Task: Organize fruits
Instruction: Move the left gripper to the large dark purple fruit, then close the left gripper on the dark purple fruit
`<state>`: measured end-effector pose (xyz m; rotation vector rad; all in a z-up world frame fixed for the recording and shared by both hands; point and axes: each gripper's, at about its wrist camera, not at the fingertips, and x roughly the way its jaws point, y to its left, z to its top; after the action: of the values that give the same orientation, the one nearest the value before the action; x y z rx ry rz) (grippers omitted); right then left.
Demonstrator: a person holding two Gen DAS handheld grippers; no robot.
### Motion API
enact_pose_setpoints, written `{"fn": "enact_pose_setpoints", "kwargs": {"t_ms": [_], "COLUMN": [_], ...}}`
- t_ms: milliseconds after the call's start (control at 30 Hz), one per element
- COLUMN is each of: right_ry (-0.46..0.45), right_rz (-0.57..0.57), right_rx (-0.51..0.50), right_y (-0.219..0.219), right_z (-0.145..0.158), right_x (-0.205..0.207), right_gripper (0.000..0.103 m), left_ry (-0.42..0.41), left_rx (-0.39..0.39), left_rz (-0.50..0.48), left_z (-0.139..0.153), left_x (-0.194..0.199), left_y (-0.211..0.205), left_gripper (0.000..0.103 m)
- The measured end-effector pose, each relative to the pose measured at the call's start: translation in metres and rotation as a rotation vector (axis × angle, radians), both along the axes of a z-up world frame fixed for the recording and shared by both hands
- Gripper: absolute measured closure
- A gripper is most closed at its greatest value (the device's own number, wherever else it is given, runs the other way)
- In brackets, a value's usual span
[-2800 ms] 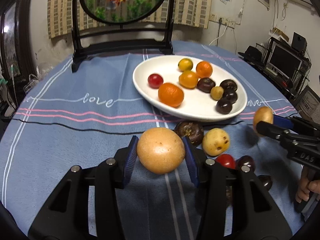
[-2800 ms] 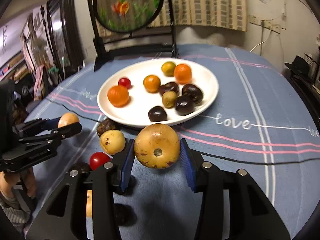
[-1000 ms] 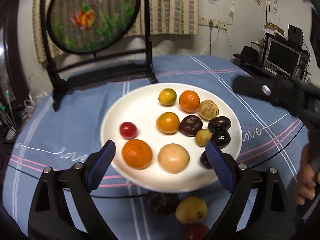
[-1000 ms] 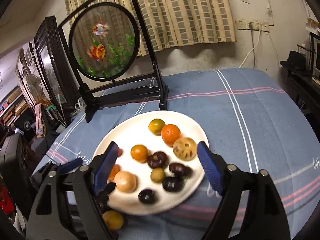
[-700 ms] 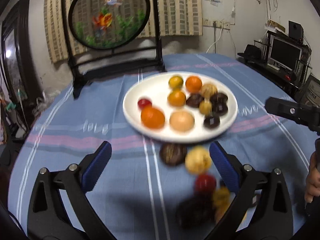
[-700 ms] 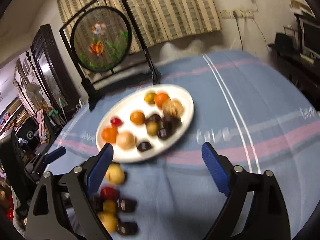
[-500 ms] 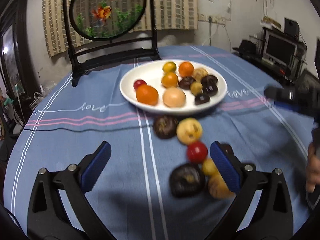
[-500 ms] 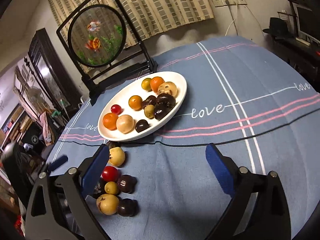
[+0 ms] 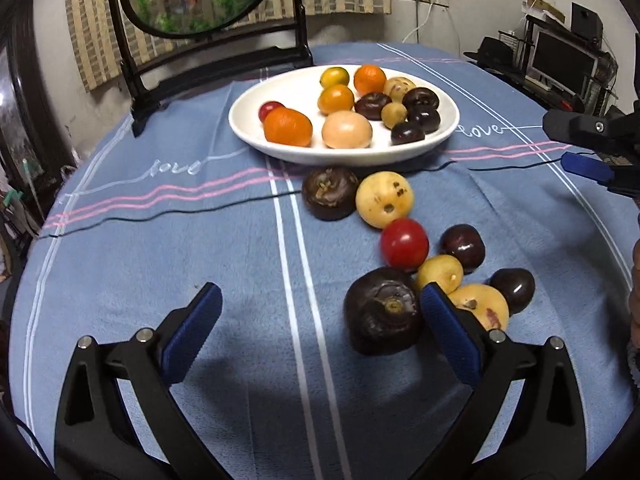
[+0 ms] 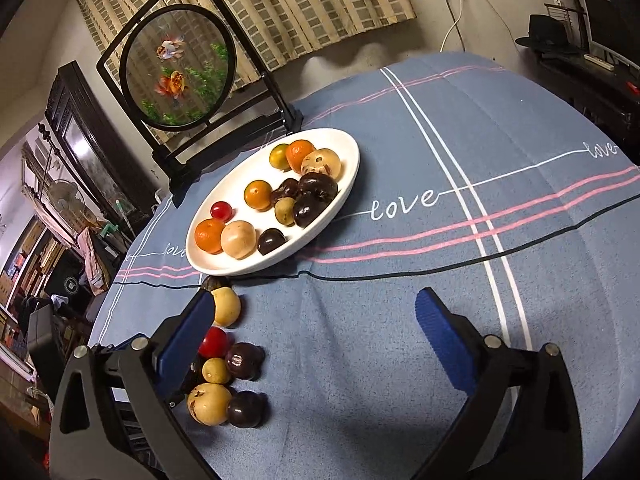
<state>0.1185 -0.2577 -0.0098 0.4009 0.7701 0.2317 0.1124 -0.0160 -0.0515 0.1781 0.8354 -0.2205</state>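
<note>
White and oval, the plate (image 9: 280, 148) of fruit sits near the table's far edge beside a framed goldfish screen (image 10: 176, 68). Loose fruits (image 9: 384, 200) trail from it across the blue cloth (image 9: 160, 248). Left gripper (image 9: 316, 332) and right gripper (image 10: 316, 332) both gape wide, gripping nothing.

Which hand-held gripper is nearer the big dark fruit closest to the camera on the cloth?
Left. The left hand-held gripper has the big dark fruit just inside its open fingers; the right hand-held gripper sits farther off, fruit hidden behind its finger.
</note>
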Motion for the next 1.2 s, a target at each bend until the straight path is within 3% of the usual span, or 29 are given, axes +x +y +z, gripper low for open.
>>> {"fn": "enact_pose_setpoints", "kwargs": {"t_ms": [167,267,367,467,633,900,933,1100,1200], "right_ry": [-0.001,-0.003,-0.004,-0.007,0.003,0.020,0.022,0.024,0.030], "right_rz": [-0.003,-0.005,-0.002,0.001,0.000,0.011,0.011,0.009,0.008], "right_rx": [0.002,0.008,0.011,0.007,0.004,-0.006,-0.006,-0.007,-0.008], "right_y": [-0.001,-0.002,-0.002,-0.001,0.000,0.004,0.004,0.004,0.003], "right_z": [0.000,0.000,0.000,0.000,-0.001,-0.004,-0.005,-0.005,-0.007], "right_x": [0.000,0.000,0.000,0.000,0.002,0.003,0.003,0.002,0.003], "right_gripper": [0.002,0.002,0.002,0.002,0.002,0.002,0.002,0.002,0.002], "left_ry": [0.013,-0.052,-0.047,-0.105,-0.065,0.018,0.019,0.052,0.054], "left_rx": [-0.030,0.076,0.029,0.013,0.069,-0.009,-0.015,-0.038,-0.046], "left_rz": [0.012,0.133,0.182,0.145,0.094,0.078,0.073,0.059,0.050], "left_z": [-0.001,0.002,0.004,0.013,0.003,-0.007,-0.008,-0.013,-0.014], "left_x": [0.003,0.004,0.008,-0.001,0.003,0.014,0.014,0.018,0.018], "left_y": [0.011,0.025,0.040,0.035,0.021,0.026,0.026,0.025,0.024], "left_gripper": [0.002,0.002,0.002,0.002,0.002,0.004,0.005,0.041,0.044]}}
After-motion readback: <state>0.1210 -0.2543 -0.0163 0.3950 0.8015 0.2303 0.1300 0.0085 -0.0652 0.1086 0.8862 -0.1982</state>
